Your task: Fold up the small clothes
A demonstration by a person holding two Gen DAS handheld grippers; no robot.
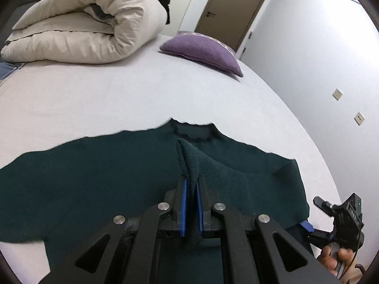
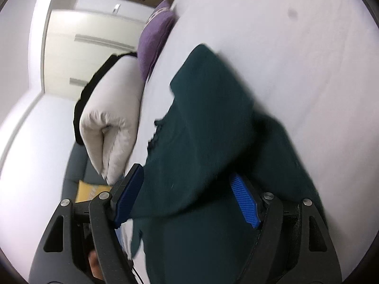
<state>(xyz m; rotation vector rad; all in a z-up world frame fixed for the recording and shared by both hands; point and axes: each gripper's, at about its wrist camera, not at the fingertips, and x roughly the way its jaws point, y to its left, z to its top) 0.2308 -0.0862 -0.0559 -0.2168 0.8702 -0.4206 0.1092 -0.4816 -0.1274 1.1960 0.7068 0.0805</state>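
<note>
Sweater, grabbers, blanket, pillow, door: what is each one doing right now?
green sweater: spread on the bed, part folded over, cuff lifted.
left gripper: shut on the sweater's ribbed cuff.
right gripper: open, fingers either side of the sweater.
cream duvet: folded in a thick roll.
purple pillow: lying flat on the bed.
brown door: closed.

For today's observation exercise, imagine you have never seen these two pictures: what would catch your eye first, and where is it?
The dark green sweater spread across the pale bed sheet dominates, with a ribbed fold pinched between the jaws of the left gripper. Behind it lie a rolled cream duvet at the far left and a purple pillow near the far edge. The right gripper stands open around the sweater.
</note>
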